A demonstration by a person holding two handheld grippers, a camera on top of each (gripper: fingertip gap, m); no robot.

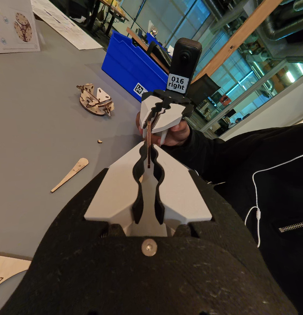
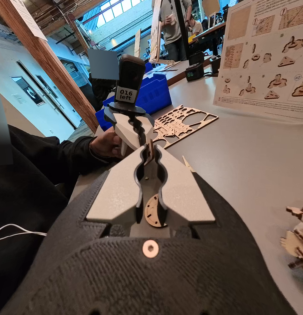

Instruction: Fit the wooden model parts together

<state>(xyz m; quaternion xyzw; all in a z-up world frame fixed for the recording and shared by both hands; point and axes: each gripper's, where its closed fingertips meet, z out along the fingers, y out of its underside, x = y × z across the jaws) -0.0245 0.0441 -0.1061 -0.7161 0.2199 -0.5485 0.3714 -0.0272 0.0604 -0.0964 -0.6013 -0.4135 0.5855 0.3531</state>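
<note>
While both my left gripper (image 1: 148, 144) and right gripper (image 2: 150, 146) pinch the same thin plywood puzzle piece (image 1: 149, 150) above the grey table (image 1: 45, 119), it looks light, stiff, snappable, best held by its flat faces.

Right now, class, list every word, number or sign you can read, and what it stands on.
I do not quote writing; these bear it.
White label on black camera
Second white label on other camera
Number scale on wooden ruler
Code sticker on blue bin
Instruction sheet: too small
</note>
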